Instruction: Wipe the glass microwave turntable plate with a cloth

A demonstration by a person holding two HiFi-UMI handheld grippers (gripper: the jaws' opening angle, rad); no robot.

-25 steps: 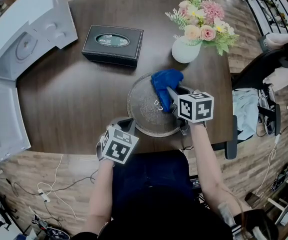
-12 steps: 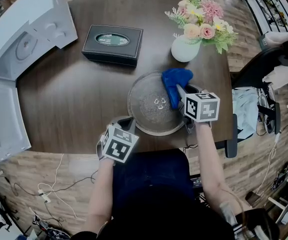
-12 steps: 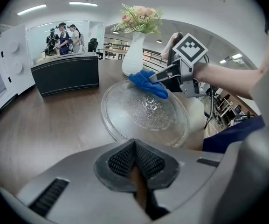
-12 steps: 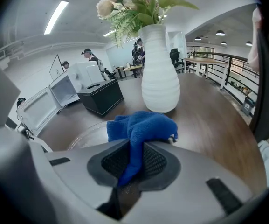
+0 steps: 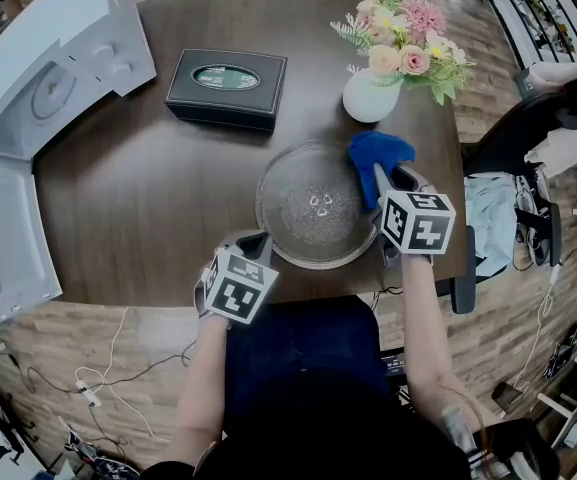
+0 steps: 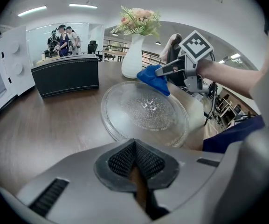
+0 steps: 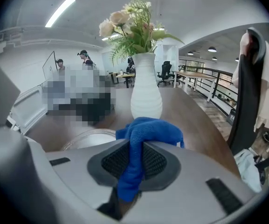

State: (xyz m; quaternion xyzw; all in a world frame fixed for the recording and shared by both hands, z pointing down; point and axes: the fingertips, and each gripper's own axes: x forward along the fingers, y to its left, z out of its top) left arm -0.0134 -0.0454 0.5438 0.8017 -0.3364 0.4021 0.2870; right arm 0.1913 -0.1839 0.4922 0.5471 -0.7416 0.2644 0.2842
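The round glass turntable plate (image 5: 313, 208) lies flat on the dark wooden table (image 5: 148, 188), near its front edge. A blue cloth (image 5: 376, 156) bunches at the plate's right rim, and my right gripper (image 5: 380, 176) is shut on it. In the right gripper view the cloth (image 7: 143, 139) hangs between the jaws, with the plate's rim (image 7: 85, 136) low on the left. My left gripper (image 5: 253, 243) rests shut and empty at the plate's front left. The left gripper view shows the plate (image 6: 143, 111) ahead and the blue cloth (image 6: 153, 78) on its far right rim.
A white vase of flowers (image 5: 373, 93) stands just behind the cloth. A black box (image 5: 226, 88) sits at the back of the table. An open white microwave (image 5: 28, 118) is on the left. A chair with clothes (image 5: 528, 138) stands to the right.
My right gripper has dragged the blue cloth from the plate's middle back part rightward to its right rim. The left gripper has stayed put.
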